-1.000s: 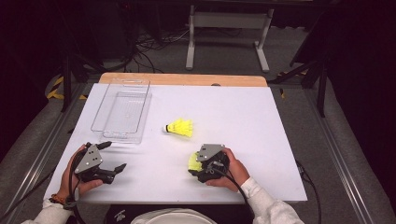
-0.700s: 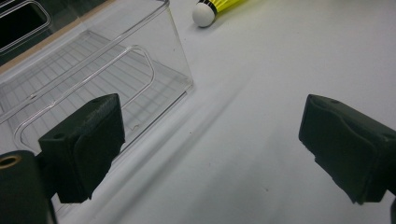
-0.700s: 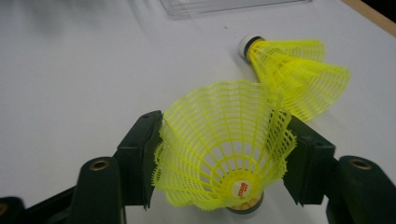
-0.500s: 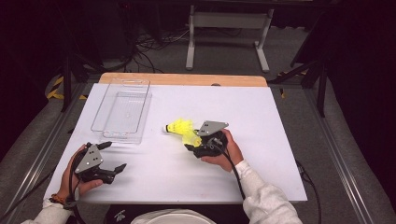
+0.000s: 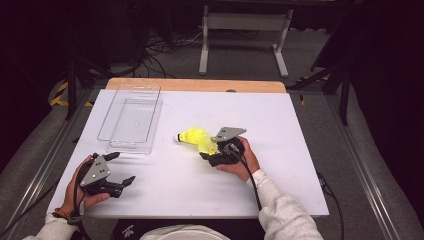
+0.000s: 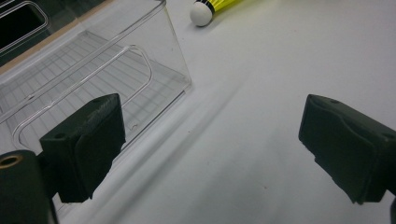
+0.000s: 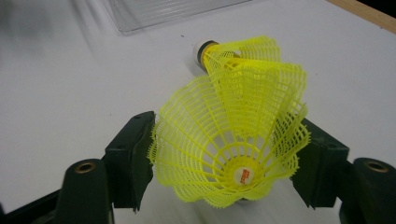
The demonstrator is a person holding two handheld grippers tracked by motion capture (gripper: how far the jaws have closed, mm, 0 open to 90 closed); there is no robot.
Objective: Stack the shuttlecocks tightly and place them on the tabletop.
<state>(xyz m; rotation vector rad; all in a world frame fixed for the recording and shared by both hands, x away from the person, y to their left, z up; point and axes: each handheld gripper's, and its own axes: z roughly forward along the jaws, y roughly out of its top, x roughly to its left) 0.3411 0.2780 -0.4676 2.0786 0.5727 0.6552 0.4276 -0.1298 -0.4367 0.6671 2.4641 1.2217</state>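
A yellow mesh shuttlecock (image 7: 233, 144) sits between the jaws of my right gripper (image 7: 226, 126), skirt mouth toward the camera; both jaws press on the skirt. In the high view that right gripper (image 5: 209, 151) is at mid-table with the held shuttlecock (image 5: 208, 145). A second yellow shuttlecock (image 5: 189, 135) lies on the table just beyond it, white cork (image 7: 202, 47) pointing left toward the bin. My left gripper (image 5: 121, 168) rests open at the front left with nothing between its fingers (image 6: 88, 140). The second shuttlecock's cork (image 6: 201, 12) is far ahead of it.
A clear plastic bin (image 5: 131, 117) stands empty at the back left of the white table (image 5: 280, 165); its near corner (image 6: 180, 70) is right in front of my left gripper. A wooden strip (image 5: 200, 84) runs along the far edge.
My right gripper carried its shuttlecock away from the front edge, forward and slightly left, up beside the shuttlecock lying on the table. The left gripper stayed put.
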